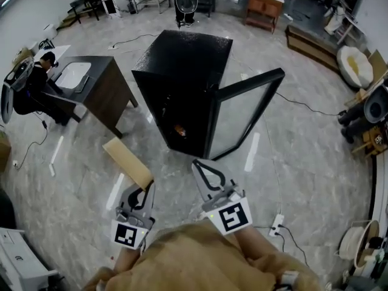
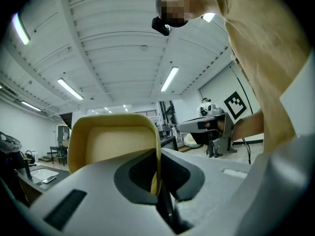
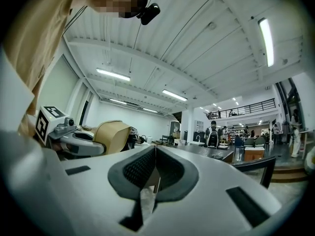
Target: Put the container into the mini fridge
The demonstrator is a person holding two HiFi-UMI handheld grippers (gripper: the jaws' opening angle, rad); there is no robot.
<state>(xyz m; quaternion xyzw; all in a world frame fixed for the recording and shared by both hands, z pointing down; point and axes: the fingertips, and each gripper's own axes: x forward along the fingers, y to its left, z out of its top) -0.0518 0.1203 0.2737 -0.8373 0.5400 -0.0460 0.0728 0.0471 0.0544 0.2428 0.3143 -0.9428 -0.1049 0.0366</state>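
Observation:
The black mini fridge stands on the floor ahead, its glass door swung open to the right. A small orange item lies low inside it. My left gripper is shut on the rim of a tan, tray-like container, held short of the fridge at its lower left. In the left gripper view the container fills the space ahead and its edge is pinched between the jaws. My right gripper is shut and empty, beside the left. Its own view shows the closed jaws and the container off to the left.
A dark desk with a white top and a seated person are at the left. A power strip and cables lie on the floor at the right. A fan and wooden furniture stand behind the fridge.

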